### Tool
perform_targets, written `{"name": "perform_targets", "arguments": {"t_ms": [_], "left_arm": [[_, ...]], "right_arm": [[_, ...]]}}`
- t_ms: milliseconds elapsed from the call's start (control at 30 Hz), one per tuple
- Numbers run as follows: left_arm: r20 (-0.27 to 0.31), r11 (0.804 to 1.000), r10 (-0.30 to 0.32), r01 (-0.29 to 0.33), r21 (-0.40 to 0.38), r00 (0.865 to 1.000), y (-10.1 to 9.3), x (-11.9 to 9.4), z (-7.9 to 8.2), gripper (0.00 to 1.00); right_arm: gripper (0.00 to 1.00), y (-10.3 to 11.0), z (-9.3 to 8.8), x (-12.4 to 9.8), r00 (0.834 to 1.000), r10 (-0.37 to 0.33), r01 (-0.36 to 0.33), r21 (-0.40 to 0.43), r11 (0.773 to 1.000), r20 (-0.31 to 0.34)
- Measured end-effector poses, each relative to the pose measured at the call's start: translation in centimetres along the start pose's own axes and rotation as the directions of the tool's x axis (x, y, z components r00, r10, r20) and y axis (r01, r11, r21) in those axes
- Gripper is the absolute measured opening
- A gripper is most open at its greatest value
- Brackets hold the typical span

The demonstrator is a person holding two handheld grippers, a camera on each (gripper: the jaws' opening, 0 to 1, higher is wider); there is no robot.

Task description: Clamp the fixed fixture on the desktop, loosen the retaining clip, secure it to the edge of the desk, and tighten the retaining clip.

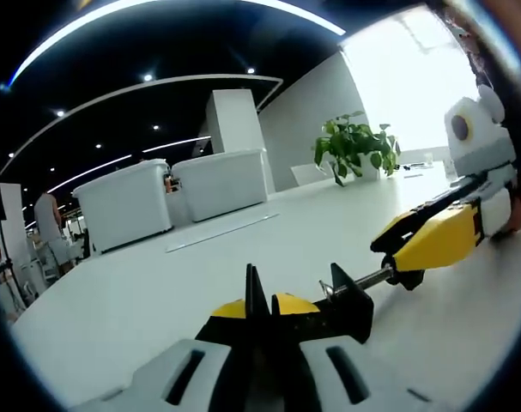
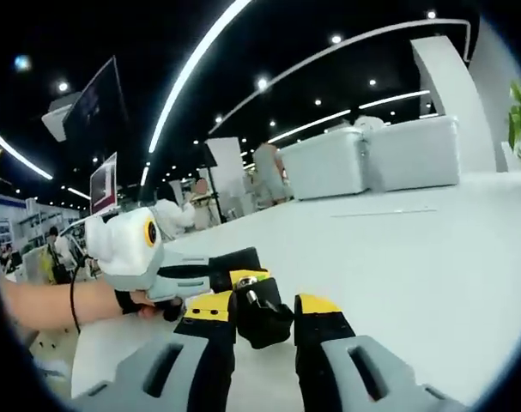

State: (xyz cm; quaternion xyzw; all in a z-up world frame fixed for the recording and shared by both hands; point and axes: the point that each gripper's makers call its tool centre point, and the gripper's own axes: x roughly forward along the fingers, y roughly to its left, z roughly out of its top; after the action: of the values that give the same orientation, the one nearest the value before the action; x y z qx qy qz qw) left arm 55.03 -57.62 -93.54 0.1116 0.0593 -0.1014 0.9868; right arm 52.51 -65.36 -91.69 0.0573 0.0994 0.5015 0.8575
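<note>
- Above the white counter (image 1: 157,292): left hand-held gripper (image 1: 260,313) pinched on clamp (image 1: 350,296); right hand-held gripper (image 2: 264,313) gripping its screw handle (image 2: 260,313).
- Risk: clamp twisting free under uneven pull.

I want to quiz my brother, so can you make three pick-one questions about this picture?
1. In the left gripper view, where is the plant?
A. Right of the bins
B. Between the jaws
C. On top of a bin

2. How many big white bins are there?
A. One
B. Two
C. Five

3. What is the left gripper doing?
A. Wide open, holding nothing
B. Shut on the clamp
C. Holding a leaf

Answers:
1. A: the plant stands right of the bins, near the bright window.
2. B: one bin and another bin sit side by side.
3. B: the left gripper has its jaws closed on the black clamp.
</note>
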Motion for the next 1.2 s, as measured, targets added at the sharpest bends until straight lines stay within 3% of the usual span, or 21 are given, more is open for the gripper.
{"name": "perform_targets", "arguments": {"t_ms": [200,333,433,467,533,567,600,633,733,767,867,933,1200], "left_arm": [[0.000,1.000,0.000,0.000,0.000,1.000,0.0,0.0,0.0,0.07],[0.000,1.000,0.001,-0.001,0.001,1.000,0.0,0.0,0.0,0.07],[0.000,1.000,0.001,-0.001,0.001,1.000,0.0,0.0,0.0,0.07],[0.001,1.000,0.002,-0.002,0.002,1.000,0.0,0.0,0.0,0.07],[0.001,1.000,0.002,-0.002,0.003,1.000,0.0,0.0,0.1,0.07],[0.001,1.000,0.002,-0.002,0.002,1.000,0.0,0.0,0.0,0.07],[0.001,1.000,0.003,-0.003,0.002,1.000,0.0,0.0,0.0,0.07],[0.001,1.000,0.003,-0.003,0.002,1.000,0.0,0.0,0.0,0.07],[0.001,1.000,0.003,-0.003,0.003,1.000,0.0,0.0,0.1,0.07],[0.001,1.000,0.002,-0.002,0.002,1.000,0.0,0.0,0.0,0.07],[0.001,1.000,0.003,-0.003,0.002,1.000,0.0,0.0,0.0,0.07],[0.001,1.000,0.003,-0.003,0.002,1.000,0.0,0.0,0.0,0.07],[0.000,1.000,0.004,-0.004,0.002,1.000,0.1,0.0,0.1,0.07]], "right_arm": [[0.26,0.3,-0.1,0.0,1.000,-0.002,0.002,-0.023,1.000,0.001],[0.26,0.3,0.1,0.1,1.000,-0.020,0.021,-0.145,0.989,0.009],[0.26,0.4,0.1,0.1,0.999,-0.036,0.038,-0.245,0.969,0.013],[0.26,0.6,0.1,0.1,0.999,-0.041,0.043,-0.285,0.957,0.013],[0.26,1.0,0.1,0.1,0.999,-0.048,0.050,-0.405,0.913,0.017],[0.26,1.1,0.1,0.1,0.998,-0.053,0.055,-0.467,0.883,0.018],[0.26,1.3,0.1,0.1,0.998,-0.055,0.057,-0.545,0.836,0.021],[0.26,1.4,0.0,0.1,0.998,-0.058,0.061,-0.578,0.814,0.024],[0.26,1.4,-0.3,0.2,0.998,-0.060,0.058,-0.596,0.801,0.016],[0.26,1.4,-0.2,0.3,0.998,-0.067,0.062,-0.619,0.783,0.016],[0.26,1.3,-0.5,0.4,0.995,-0.100,0.081,-0.741,0.666,0.018],[0.26,1.3,-0.6,0.5,0.993,-0.114,0.087,-0.762,0.642,0.017],[0.26,1.1,-0.5,0.5,0.993,-0.119,0.093,-0.766,0.636,0.022]]}}
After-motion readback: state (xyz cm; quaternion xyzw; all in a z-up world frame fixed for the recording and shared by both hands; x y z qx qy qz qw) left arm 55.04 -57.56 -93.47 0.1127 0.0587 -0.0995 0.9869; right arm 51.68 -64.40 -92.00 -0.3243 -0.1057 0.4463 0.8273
